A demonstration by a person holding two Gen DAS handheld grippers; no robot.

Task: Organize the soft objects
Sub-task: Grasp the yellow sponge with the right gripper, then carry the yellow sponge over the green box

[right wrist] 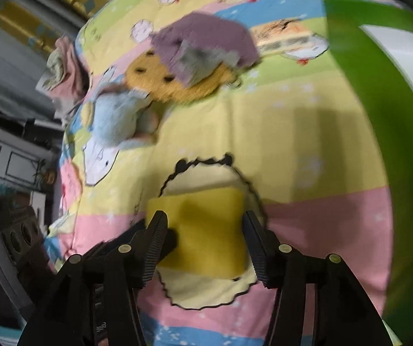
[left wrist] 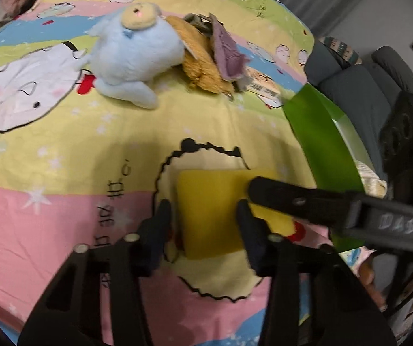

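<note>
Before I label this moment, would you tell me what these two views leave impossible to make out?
- Green bin contents: both views cut it off at the edge.
- Grey item under the purple cloth: right wrist view blurred; left wrist view shows it edge-on.
- Yellow sponge near edge: left gripper fingers cover it.
- Whether either gripper's pads press the sponge.

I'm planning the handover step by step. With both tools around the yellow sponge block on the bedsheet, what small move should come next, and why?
Probably close the left tool a little further on the square yellow foam sponge, since its fingers flank the block with slight gaps showing. The right tool stands open around the same block, and the green bin waits just to the right.
</note>
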